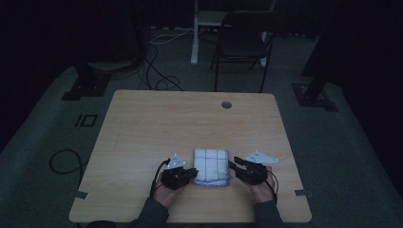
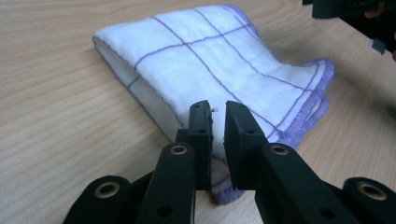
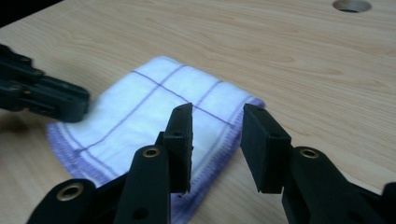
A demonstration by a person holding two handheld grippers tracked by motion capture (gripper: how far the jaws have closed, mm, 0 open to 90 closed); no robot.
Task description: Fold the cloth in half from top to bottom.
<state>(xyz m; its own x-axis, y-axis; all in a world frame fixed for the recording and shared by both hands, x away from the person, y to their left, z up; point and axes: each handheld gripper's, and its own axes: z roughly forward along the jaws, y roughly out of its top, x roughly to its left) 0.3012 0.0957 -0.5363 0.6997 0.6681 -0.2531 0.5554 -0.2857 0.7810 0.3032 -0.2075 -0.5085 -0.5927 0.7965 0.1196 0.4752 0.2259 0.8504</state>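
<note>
- High view: a folded white cloth with a purple grid and purple stitched hem lay on the near part of a wooden table, between the two grippers.
- The left gripper sat at the cloth's left edge, held in the person's left hand; the right gripper sat at the cloth's right edge, held in the right hand.
- Each gripper carried a grey three-cornered plate on top, and a cable trailed from each towards the near edge of the table.
- Left gripper view: the cloth lay folded in several layers, its hemmed corner just ahead of the left gripper. The jaws stood a narrow gap apart, and nothing showed pinched between them; the cloth's edge lay right below the tips.
- Right gripper view: the right gripper had its jaws clearly apart, over the hemmed edge of the cloth, with the pads not pressing on it. The other gripper's black tip rested at the cloth's far side.
- A round cable hole lay near the table's far edge, and a dark folding chair stood on the floor beyond.
</note>
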